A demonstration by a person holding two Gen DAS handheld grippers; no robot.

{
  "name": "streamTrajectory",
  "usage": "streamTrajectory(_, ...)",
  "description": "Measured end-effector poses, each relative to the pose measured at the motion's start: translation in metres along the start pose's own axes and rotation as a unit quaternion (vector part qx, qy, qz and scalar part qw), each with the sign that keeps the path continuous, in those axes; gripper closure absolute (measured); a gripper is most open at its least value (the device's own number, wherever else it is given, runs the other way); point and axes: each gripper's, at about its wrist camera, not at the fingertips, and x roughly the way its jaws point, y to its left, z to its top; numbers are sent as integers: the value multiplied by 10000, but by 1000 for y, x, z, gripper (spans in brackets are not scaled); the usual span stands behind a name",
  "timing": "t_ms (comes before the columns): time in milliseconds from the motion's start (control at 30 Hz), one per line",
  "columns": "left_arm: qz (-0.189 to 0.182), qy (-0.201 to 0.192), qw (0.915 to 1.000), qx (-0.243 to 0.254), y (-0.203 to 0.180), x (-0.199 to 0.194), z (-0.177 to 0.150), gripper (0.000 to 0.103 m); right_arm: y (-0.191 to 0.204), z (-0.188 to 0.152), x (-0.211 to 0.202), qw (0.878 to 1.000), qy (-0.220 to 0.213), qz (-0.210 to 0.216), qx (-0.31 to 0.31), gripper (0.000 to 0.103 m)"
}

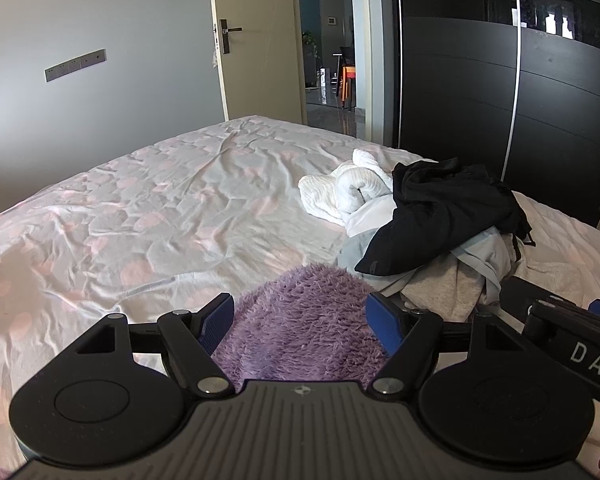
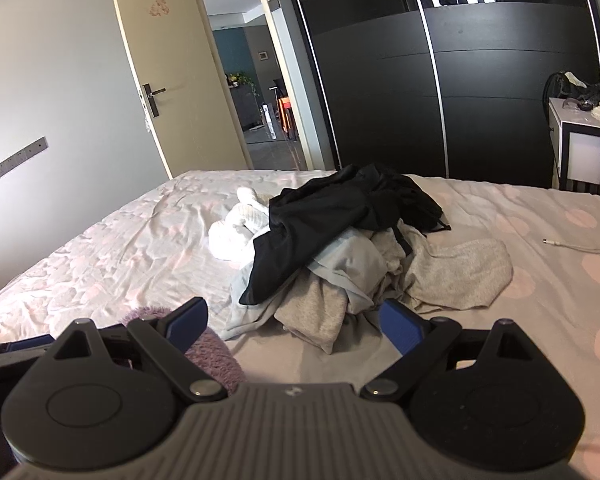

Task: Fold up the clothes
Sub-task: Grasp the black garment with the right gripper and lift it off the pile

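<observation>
Blue-padded fingers of the left gripper [image 1: 300,326] stand wide apart, with a fuzzy purple garment [image 1: 300,324] lying in the gap between them; the pads flank the cloth without pinching it, so the jaws are spread and grip nothing. Right gripper [image 2: 296,320] is likewise spread wide, its fingers hovering low over the bed [image 2: 520,320] with only bedcover and the near edge of the laundry between them. In the right wrist view the purple garment [image 2: 216,356] shows beside and partly behind that gripper's left finger, and the two tools sit close side by side: the right tool's black body appears at the right edge of the left wrist view.

Just beyond both grippers is a heap of unfolded clothes [image 2: 360,264] on the bed: a black garment [image 1: 440,208] draped across the top, pale blue and light grey pieces under it, and a grey knit piece [image 2: 460,272] spread out toward the right. A white rolled towel or knit item [image 1: 352,188] lies touching the far left side of the heap.

The cover is pale with faint pink dots and wrinkled. A white cable [image 2: 580,246] lies on the bed to the right. Farther back are an open cream door [image 2: 168,80], a dark sliding wardrobe [image 2: 480,80] and a white bedside table [image 2: 584,144] with small clutter on top
</observation>
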Motion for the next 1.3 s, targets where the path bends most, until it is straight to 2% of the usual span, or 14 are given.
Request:
streamTrajectory(200,-82,106,9999,63,0,10,2,31,3,3,8,9997,1,66,-246,9)
streamTrajectory(333,-269,310,9990,187,2,23,9,31,5,10,15,9976,-120,265,-630,9)
streamTrajectory(500,-322,463,9975,428,1,39,20,31,3,20,33,9938,13,592,-938,9)
streamTrajectory(667,-499,574,9957,520,5,61,34,31,1,32,53,9896,5,455,-1365,9)
streamTrajectory(900,-820,649,9944,156,13,95,54,31,-4,62,95,9885,58,356,-1470,10)
streamTrajectory(1000,-774,692,9945,143,17,110,60,31,-8,75,119,9871,98,300,-1572,11)
streamTrajectory(1067,-665,717,9951,165,21,121,64,31,-13,84,135,9868,129,228,-1600,13)
streamTrajectory(1233,-619,967,9934,74,36,150,71,31,-28,103,178,9878,471,39,-1487,35)
streamTrajectory(1300,-610,1038,9927,5,41,159,73,31,-33,107,196,9876,614,-37,-1447,35)
